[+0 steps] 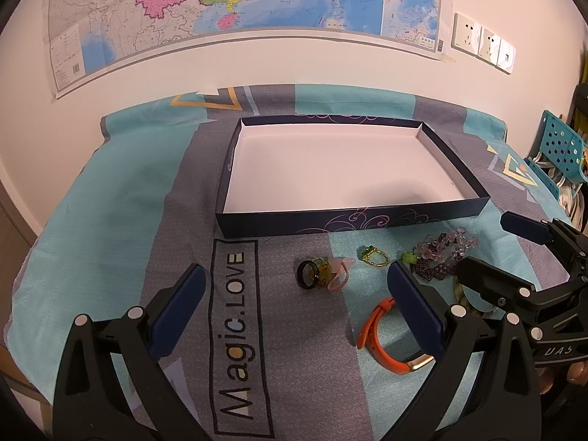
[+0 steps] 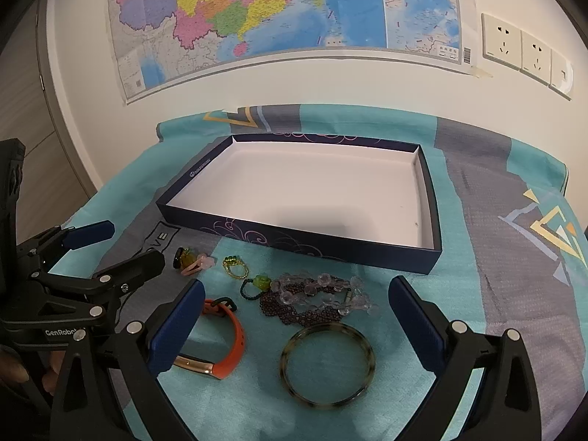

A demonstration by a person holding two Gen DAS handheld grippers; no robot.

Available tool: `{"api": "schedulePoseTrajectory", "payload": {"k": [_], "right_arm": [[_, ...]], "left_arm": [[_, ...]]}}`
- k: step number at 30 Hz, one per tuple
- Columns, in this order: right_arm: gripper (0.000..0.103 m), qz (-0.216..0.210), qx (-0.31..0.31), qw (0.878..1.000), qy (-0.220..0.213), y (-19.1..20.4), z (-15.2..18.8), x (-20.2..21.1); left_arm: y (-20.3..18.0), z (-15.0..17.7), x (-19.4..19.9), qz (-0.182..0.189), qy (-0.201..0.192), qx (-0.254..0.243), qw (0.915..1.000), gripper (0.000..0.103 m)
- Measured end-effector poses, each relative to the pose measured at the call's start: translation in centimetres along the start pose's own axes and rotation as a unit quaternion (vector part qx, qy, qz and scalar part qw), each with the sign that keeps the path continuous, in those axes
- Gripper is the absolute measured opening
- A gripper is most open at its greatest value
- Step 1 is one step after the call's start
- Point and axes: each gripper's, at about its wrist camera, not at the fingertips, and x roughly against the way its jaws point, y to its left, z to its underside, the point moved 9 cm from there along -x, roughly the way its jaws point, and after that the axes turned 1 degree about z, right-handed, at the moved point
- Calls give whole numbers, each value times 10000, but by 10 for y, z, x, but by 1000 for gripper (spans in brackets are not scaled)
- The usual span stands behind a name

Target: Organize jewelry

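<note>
A shallow dark-blue box (image 1: 345, 220) (image 2: 294, 242) with a white, bare inside lies on the patterned cloth. In front of it lie a black ring (image 1: 308, 273) (image 2: 180, 257) with pink pieces, a gold ring with a green stone (image 1: 375, 255) (image 2: 233, 266), purple and clear bead bracelets (image 1: 441, 253) (image 2: 316, 297), an orange wristband (image 1: 382, 345) (image 2: 235, 338) and a tortoiseshell bangle (image 2: 327, 364). My left gripper (image 1: 294, 286) (image 2: 121, 248) stands open over the small rings. My right gripper (image 2: 297, 294) (image 1: 503, 246) is open above the beads and bangle, holding nothing.
The cloth (image 1: 235, 330) printed "Magic.LOVE" covers the table to the wall. A map (image 1: 228, 0) and sockets (image 2: 525, 51) hang on that wall. A teal perforated chair (image 1: 562, 147) stands past the table's right edge. A hand holds each gripper low in the frames.
</note>
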Motion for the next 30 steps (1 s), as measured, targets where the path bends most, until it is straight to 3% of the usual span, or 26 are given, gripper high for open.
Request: {"api": "schedulePoseTrajectory", "payload": {"k": [30], "right_arm": [[97,-45,-64,10000,28,0,-1,0]], "left_arm": [[-3,1,-3,40,26,-33,10000,97]]}}
